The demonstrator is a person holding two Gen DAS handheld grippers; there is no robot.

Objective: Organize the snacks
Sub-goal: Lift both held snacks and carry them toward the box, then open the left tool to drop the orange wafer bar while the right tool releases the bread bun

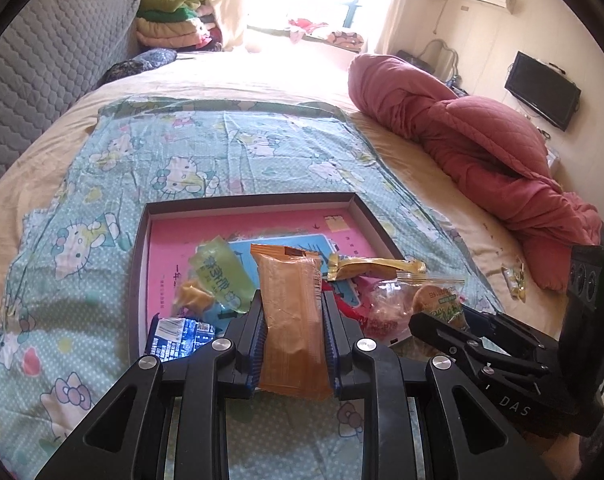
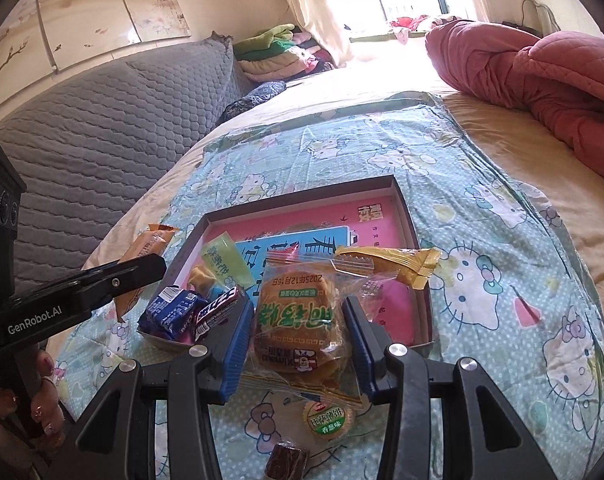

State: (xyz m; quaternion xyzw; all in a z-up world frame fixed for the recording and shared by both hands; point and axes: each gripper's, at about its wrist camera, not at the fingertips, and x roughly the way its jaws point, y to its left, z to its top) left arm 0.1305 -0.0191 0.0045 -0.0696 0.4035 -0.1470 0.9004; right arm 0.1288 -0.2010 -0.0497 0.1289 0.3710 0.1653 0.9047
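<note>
My left gripper (image 1: 290,304) is shut on an orange snack pack (image 1: 291,320), held above the near edge of a shallow dark box with a pink bottom (image 1: 261,220). My right gripper (image 2: 297,320) is shut on a clear-wrapped round pastry (image 2: 297,312) over the box's near right corner (image 2: 406,216). In the box lie a green packet (image 1: 217,276), a yellow wrapper (image 1: 370,266), a blue packet (image 1: 179,336) and other small snacks. The left gripper and its orange pack (image 2: 141,252) show at the left of the right wrist view.
The box sits on a Hello Kitty sheet (image 1: 101,200) on a bed. A red quilt (image 1: 482,152) lies at the right, a grey padded headboard (image 1: 41,80) at the left. A small round biscuit (image 2: 329,420) and a brown candy (image 2: 286,462) lie on the sheet.
</note>
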